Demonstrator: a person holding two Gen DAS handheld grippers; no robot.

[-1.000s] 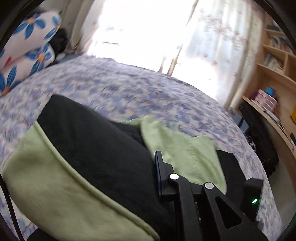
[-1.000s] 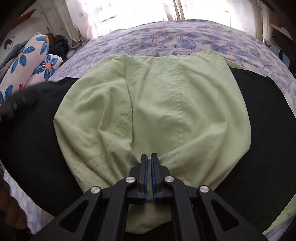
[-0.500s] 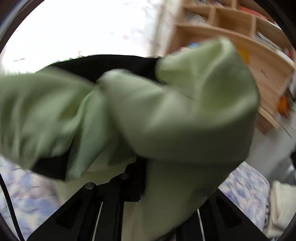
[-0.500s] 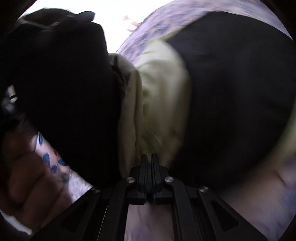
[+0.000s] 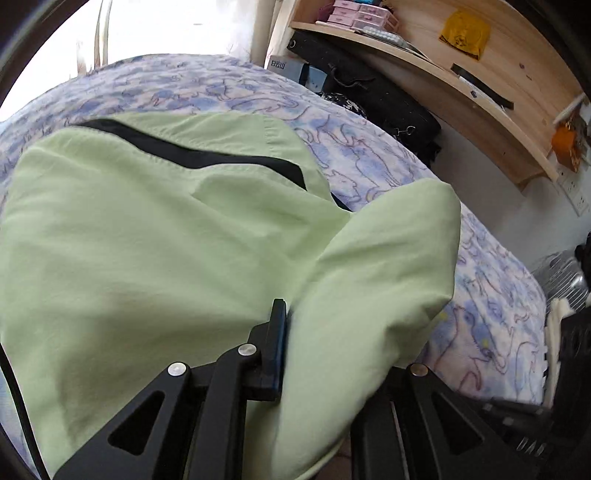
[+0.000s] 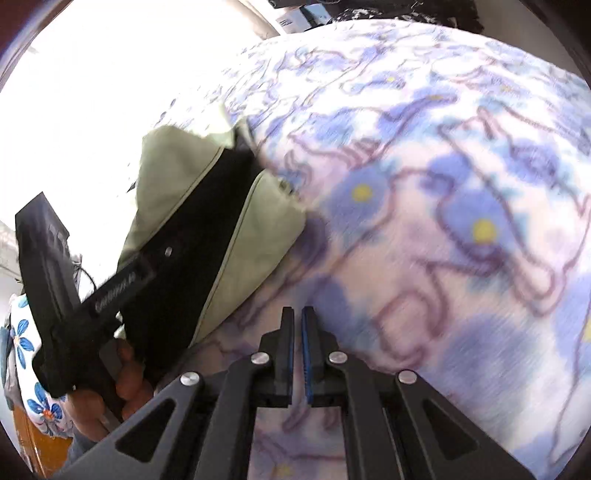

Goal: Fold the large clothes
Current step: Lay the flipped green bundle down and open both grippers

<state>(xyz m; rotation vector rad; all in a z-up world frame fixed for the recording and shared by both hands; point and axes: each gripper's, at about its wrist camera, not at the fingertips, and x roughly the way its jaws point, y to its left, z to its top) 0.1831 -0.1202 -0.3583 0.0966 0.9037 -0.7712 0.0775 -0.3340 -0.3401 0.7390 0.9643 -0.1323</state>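
A light green and black garment [image 5: 155, 236] lies folded over on the blue flowered bed sheet [image 5: 369, 147]. My left gripper [image 5: 291, 332] is shut on a fold of its green cloth, which drapes over the right finger and hides it. In the right wrist view the garment [image 6: 221, 229] is at the left, with the left gripper's body [image 6: 51, 295] and the hand holding it beside it. My right gripper [image 6: 297, 332] hovers over bare sheet [image 6: 443, 221], jaws nearly together with a thin gap and nothing between them.
Wooden shelves [image 5: 480, 74] with boxes and a black bag [image 5: 369, 88] stand past the bed's far right edge. A bright curtained window [image 5: 166, 29] is behind the bed. A flowered pillow [image 6: 26, 350] shows at the left edge.
The garment was lifted and flipped over; green cloth is now on top instead of black. My right gripper let go of the green hem and now hovers over bare sheet.
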